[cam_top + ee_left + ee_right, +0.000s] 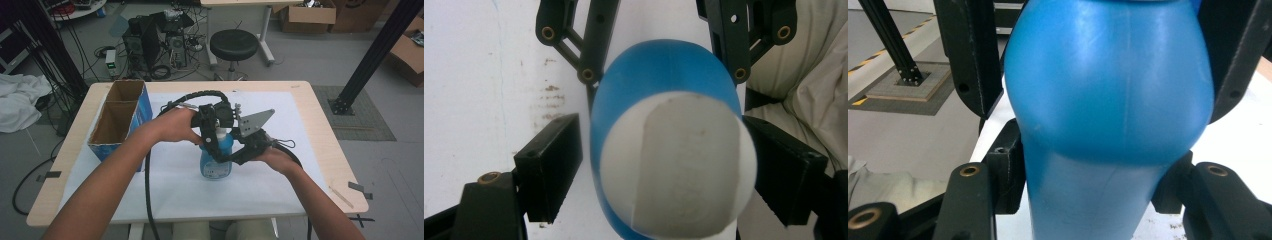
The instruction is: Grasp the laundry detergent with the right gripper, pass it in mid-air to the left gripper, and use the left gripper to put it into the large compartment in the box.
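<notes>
Left of the jaws, an open cardboard box (120,117) stands on the white sheet. The left gripper (216,131) comes from above; its jaws stand wide around the white cap (679,165) of the blue bottle (217,157), one pad not touching. The right gripper (1083,192) is closed tight on the bottle's waist. I judge the bottle secured, the cap work not started. Behind the wooden table (320,120) is a stool (234,44).

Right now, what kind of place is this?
Probably a lab or workshop: computer towers with tangled cables sit on the floor, cardboard boxes are stacked behind, and a black metal frame post stands beside the table.
</notes>
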{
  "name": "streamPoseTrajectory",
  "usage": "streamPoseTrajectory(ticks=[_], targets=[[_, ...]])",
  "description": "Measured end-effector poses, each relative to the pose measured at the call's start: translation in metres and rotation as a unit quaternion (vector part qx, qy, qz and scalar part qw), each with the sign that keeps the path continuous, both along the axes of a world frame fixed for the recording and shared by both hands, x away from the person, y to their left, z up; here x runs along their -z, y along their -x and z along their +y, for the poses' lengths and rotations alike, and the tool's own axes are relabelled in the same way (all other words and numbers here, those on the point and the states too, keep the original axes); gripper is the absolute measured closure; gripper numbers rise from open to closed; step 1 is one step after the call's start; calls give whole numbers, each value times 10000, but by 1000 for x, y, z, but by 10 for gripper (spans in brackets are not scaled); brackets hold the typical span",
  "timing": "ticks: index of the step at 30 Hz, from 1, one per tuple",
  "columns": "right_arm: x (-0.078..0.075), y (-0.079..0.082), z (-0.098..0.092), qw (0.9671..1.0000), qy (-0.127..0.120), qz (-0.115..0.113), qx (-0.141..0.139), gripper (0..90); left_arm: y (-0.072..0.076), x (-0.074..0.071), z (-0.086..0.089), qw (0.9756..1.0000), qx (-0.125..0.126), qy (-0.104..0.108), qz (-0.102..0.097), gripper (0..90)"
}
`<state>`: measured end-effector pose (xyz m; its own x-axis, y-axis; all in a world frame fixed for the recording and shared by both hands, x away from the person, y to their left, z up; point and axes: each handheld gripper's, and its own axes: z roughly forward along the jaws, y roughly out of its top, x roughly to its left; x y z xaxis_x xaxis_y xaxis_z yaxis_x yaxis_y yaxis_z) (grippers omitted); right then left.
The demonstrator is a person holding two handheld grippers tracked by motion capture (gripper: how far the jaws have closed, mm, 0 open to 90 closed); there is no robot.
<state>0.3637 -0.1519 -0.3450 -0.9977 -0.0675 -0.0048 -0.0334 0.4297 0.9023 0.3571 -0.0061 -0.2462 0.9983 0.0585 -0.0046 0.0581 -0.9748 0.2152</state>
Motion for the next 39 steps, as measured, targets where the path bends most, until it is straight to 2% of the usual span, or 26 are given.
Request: streamPoseTrajectory(ticks=[24, 39], targets=[[0, 0, 0, 10000, 20, 6, 2, 443, 0, -1, 1, 10000, 50, 25, 23, 297], [1, 0, 1, 10000, 15, 20, -8, 442, 0, -1, 0, 10000, 64, 20, 31, 317]])
